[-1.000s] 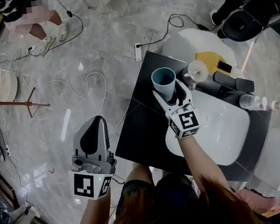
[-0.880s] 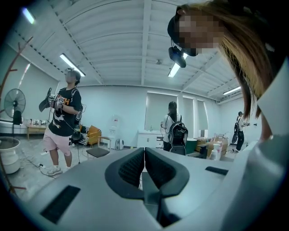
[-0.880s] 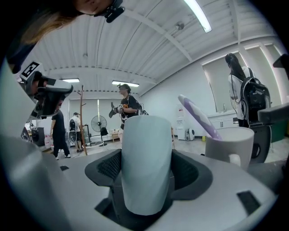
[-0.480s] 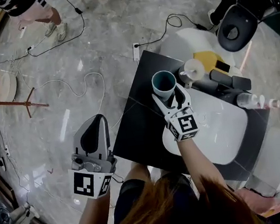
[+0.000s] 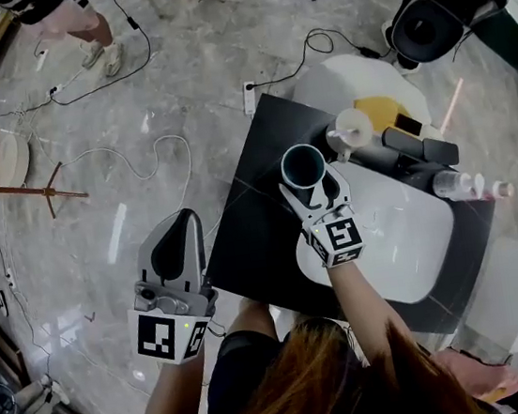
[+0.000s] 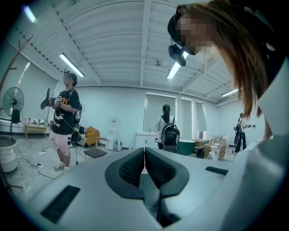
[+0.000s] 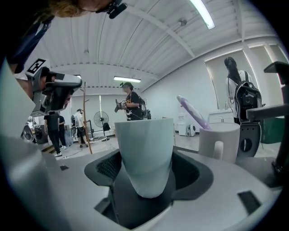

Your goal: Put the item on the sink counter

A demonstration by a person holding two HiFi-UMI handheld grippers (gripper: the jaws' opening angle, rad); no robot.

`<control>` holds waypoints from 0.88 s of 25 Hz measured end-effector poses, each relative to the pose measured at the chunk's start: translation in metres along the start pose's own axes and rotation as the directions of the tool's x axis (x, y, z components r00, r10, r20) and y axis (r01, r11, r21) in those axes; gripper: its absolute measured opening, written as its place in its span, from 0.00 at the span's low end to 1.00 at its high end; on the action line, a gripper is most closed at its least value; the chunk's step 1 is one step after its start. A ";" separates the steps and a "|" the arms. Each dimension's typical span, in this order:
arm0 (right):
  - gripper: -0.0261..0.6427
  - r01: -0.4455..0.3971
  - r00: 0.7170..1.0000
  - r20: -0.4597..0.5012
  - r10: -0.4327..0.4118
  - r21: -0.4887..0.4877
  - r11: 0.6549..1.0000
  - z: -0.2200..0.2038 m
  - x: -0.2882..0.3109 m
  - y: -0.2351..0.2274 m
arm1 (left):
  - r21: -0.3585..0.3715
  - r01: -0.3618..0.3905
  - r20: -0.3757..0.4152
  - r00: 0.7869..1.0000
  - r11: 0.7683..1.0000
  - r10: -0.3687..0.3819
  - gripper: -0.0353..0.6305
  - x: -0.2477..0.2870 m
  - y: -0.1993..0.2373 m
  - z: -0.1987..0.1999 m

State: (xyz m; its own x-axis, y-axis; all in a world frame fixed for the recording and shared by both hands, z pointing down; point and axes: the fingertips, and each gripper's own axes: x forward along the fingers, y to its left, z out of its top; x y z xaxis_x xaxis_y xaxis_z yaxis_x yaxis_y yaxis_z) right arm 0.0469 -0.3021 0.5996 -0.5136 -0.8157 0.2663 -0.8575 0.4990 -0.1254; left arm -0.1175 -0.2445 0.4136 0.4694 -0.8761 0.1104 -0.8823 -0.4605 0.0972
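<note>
1. The black sink counter (image 5: pixel 263 239) stands in front of you. The white sink (image 5: pixel 405 239) is set in its right part.
2. Your left gripper (image 5: pixel 183 223) hangs over the floor (image 5: pixel 134 123), left of the counter. Its jaws are pressed together with nothing in them.
3. Your right gripper (image 5: pixel 311 183) is over the counter, and its jaws squeeze the blue cup (image 5: pixel 304 164) from both sides.
4. The cup is upright, open end up, by the sink's far left corner. I cannot tell if its bottom touches the counter.
5. A white mug (image 5: pixel 349 130) with a toothbrush (image 7: pixel 192 110) in it stands just beside the cup.
</note>
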 end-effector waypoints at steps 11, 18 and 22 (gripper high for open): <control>0.65 -0.012 1.000 -0.010 0.012 0.011 1.000 0.007 -0.012 0.007 | 0.009 -0.012 0.021 1.000 1.000 0.012 0.09 -0.010 0.001 0.008; 0.64 -0.003 0.999 0.052 0.002 0.023 1.000 0.050 -0.042 0.013 | 0.016 -0.008 0.051 0.999 1.000 0.007 0.09 -0.013 0.000 0.026; 0.53 -0.005 0.994 0.108 0.003 0.013 1.000 0.082 -0.066 0.016 | 0.024 0.003 0.084 0.996 1.000 -0.005 0.09 -0.011 -0.004 0.041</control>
State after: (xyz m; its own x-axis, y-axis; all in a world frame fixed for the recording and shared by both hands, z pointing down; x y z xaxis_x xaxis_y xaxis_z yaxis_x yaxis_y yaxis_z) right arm 0.0646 -0.2641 0.5021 -0.5169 -0.8408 0.1611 -0.8553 0.4991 -0.1393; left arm -0.1206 -0.2384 0.3717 0.4696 -0.8825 0.0260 -0.8813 -0.4668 0.0736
